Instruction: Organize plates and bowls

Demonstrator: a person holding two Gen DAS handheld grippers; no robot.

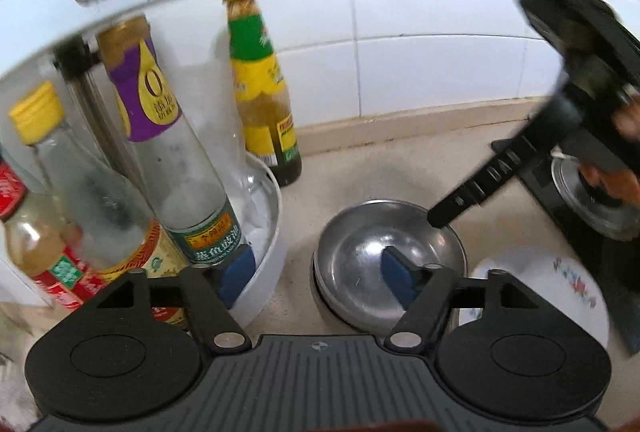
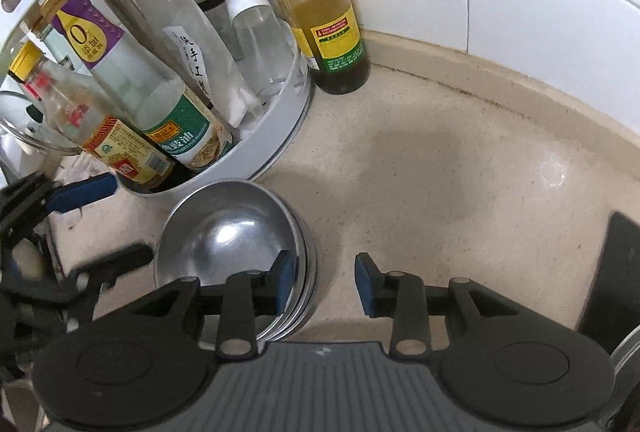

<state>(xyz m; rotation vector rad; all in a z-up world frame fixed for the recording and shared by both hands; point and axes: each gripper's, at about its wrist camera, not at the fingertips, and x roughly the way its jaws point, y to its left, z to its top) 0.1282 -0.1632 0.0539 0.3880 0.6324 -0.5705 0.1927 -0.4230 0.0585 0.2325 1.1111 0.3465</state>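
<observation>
A stack of steel bowls (image 1: 372,244) stands on the beige counter beside a white condiment rack. My left gripper (image 1: 316,276) is open wide: one blue pad hangs over the top bowl, the other sits in front of the rack's rim, and neither presses on anything. In the right wrist view the steel bowls (image 2: 224,232) lie at lower left, and my right gripper (image 2: 326,284) is open with the stack's right rim between its pads, not squeezed. A black finger (image 1: 452,205) of the right gripper reaches the bowl's far rim. A white floral plate (image 1: 560,284) lies right of the bowls.
The white round rack (image 2: 276,135) holds several sauce bottles close to the bowls. A green and yellow bottle (image 2: 320,11) stands against the tiled wall. A black appliance (image 1: 560,191) with a steel lid sits at the right. Bare counter (image 2: 460,171) stretches toward the wall.
</observation>
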